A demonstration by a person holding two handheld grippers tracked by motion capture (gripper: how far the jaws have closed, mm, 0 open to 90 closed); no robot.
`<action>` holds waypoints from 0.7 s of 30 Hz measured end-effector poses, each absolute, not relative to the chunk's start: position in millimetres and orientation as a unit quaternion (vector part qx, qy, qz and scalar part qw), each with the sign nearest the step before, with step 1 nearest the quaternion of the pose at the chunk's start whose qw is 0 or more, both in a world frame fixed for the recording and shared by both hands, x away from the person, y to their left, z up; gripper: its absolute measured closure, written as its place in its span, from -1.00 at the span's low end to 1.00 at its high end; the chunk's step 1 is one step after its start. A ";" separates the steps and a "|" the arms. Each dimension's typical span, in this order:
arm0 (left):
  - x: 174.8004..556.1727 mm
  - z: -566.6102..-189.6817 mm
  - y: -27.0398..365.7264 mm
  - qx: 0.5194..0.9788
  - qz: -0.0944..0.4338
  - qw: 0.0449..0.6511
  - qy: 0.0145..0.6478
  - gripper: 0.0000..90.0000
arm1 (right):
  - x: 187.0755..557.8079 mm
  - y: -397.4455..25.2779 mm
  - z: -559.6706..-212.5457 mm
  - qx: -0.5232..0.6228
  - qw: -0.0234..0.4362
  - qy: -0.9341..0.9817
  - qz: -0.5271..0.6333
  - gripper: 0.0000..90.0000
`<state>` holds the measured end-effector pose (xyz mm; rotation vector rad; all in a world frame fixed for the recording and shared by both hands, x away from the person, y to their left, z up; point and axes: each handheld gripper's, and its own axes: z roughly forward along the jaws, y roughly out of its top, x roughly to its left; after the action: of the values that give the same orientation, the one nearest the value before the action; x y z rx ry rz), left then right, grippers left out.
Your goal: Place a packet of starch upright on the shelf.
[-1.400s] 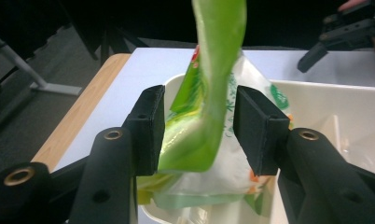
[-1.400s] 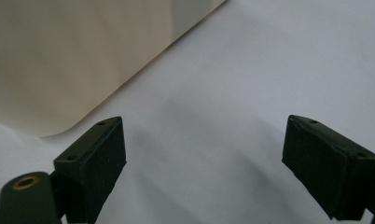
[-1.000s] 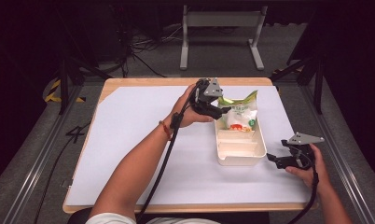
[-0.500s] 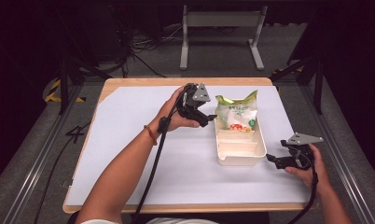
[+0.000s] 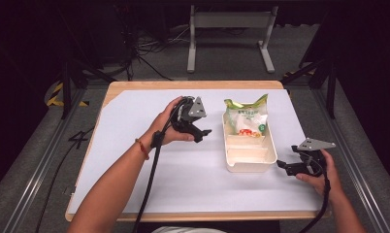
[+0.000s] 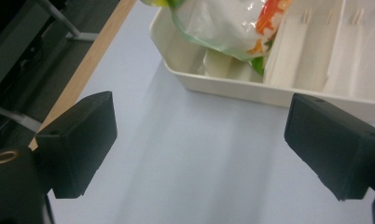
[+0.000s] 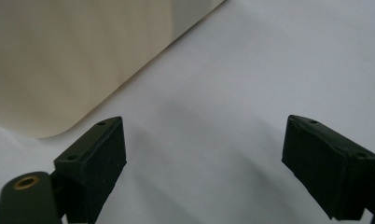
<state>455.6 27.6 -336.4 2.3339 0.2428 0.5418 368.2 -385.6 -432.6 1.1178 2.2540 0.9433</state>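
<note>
Nearest, right gripper (image 5: 287, 166): jaws wide, empty, near the table's (image 5: 135, 92) right edge, beside the tray (image 5: 251, 162).
Left gripper (image 5: 201, 132): jaws wide, empty, left of tray.
Snack bag (image 5: 246, 119): in tray's far end.

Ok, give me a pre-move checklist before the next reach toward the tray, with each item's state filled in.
1. Left gripper open with nothing between its fingers: ok.
2. Right gripper open with nothing between its fingers: ok.
3. Snack bag sits in the far end of the cream tray: ok, though it leans up over the far rim.
4. Near compartments of the tray free: ok from the high view.
5. Bag fully settled inside its compartment: cannot tell; the left gripper view cuts it off.
6. White sheet between both grippers and the tray free of obstacles: ok.
</note>
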 end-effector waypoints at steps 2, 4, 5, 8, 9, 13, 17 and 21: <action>451.3 -338.9 32.1 0.907 0.208 0.354 0.094 -0.78 | 368.1 -385.4 -432.4 0.404 0.225 0.817 0.344 -0.70; 448.3 -341.0 35.5 0.910 0.207 0.348 0.089 -0.78 | 368.1 -385.1 -432.2 0.404 0.225 0.817 0.344 -0.70; 444.3 -343.8 39.5 0.912 0.210 0.342 0.089 -0.78 | 367.8 -384.8 -432.0 0.403 0.226 0.817 0.345 -0.70; 440.9 -346.8 43.8 0.913 0.209 0.339 0.086 -0.78 | 367.6 -384.6 -431.7 0.402 0.226 0.818 0.345 -0.70; 439.0 -348.2 46.2 0.914 0.208 0.337 0.088 -0.78 | 367.7 -384.5 -431.8 0.402 0.225 0.817 0.346 -0.70; 431.6 -355.6 57.0 0.914 0.216 0.331 0.088 -0.79 | 367.6 -384.0 -431.9 0.401 0.225 0.818 0.345 -0.70; 424.1 -362.3 70.7 0.912 0.210 0.338 0.099 -0.79 | 367.2 -382.8 -431.5 0.398 0.226 0.820 0.344 -0.70; 416.2 -369.2 88.2 0.909 0.208 0.344 0.114 -0.79 | 366.2 -381.7 -430.5 0.395 0.229 0.821 0.344 -0.70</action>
<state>416.2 88.2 -369.2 2.3608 0.2969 0.5414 366.2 -381.7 -430.5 1.0865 2.2583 0.9455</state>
